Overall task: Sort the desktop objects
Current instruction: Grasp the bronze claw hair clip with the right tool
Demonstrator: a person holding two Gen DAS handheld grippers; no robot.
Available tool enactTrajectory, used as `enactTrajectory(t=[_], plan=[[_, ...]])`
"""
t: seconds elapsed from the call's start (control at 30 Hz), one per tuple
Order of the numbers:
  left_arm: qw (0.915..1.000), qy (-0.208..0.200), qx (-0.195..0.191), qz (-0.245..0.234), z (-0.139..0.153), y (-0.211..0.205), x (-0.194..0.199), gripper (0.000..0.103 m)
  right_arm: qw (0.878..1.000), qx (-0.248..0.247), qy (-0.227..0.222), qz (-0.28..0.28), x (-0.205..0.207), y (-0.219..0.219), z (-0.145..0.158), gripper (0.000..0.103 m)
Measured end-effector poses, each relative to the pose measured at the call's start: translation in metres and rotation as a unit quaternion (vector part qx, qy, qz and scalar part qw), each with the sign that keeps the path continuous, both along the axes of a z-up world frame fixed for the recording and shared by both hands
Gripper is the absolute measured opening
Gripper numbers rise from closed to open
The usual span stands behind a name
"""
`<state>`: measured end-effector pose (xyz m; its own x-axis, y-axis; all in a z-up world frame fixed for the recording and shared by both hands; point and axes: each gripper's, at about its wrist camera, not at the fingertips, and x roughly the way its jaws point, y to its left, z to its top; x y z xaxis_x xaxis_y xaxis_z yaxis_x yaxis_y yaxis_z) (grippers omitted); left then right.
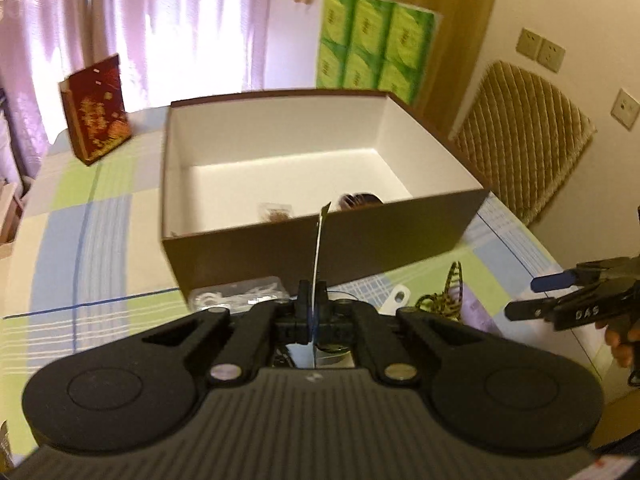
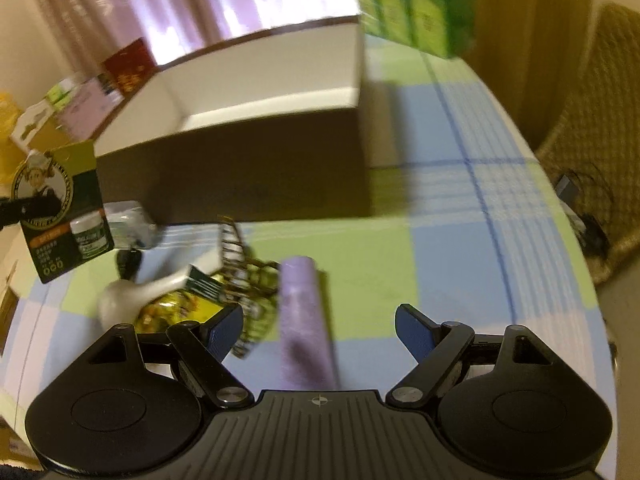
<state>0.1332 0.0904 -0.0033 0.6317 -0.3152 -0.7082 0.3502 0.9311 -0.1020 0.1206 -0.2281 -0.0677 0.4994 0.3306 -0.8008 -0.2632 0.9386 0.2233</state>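
My left gripper (image 1: 313,304) is shut on a thin flat card (image 1: 320,240), seen edge-on in front of the brown box (image 1: 320,236). In the right wrist view the same card (image 2: 66,208) shows its green printed face at the left, held above the table. My right gripper (image 2: 318,330) is open and empty over a lilac tube (image 2: 304,320). It also shows in the left wrist view (image 1: 532,296) at the right edge. The box (image 2: 260,176) has a white inside with two small dark items (image 1: 276,212) at its front.
Beside the tube lie a white spoon (image 2: 136,292), a yellow-green packet (image 2: 176,312), a dark claw hair clip (image 2: 236,252) and a clear plastic case (image 2: 128,228). A red box (image 1: 96,108) and green tissue packs (image 1: 372,44) stand at the back. A wicker chair (image 1: 524,136) stands right.
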Motion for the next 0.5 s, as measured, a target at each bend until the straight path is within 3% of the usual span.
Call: enactTrajectory(t=[0.23,0.5], plan=[[0.9995,-0.012,0.005,0.027,0.009,0.012,-0.007,0.000,0.998,-0.005,-0.026,0.055,0.010,0.035,0.002,0.079],[0.9986,-0.009,0.011,0.050,0.006,0.025,-0.011,0.000,0.997,-0.022,-0.012,0.080,0.015,0.068,-0.008,0.056]])
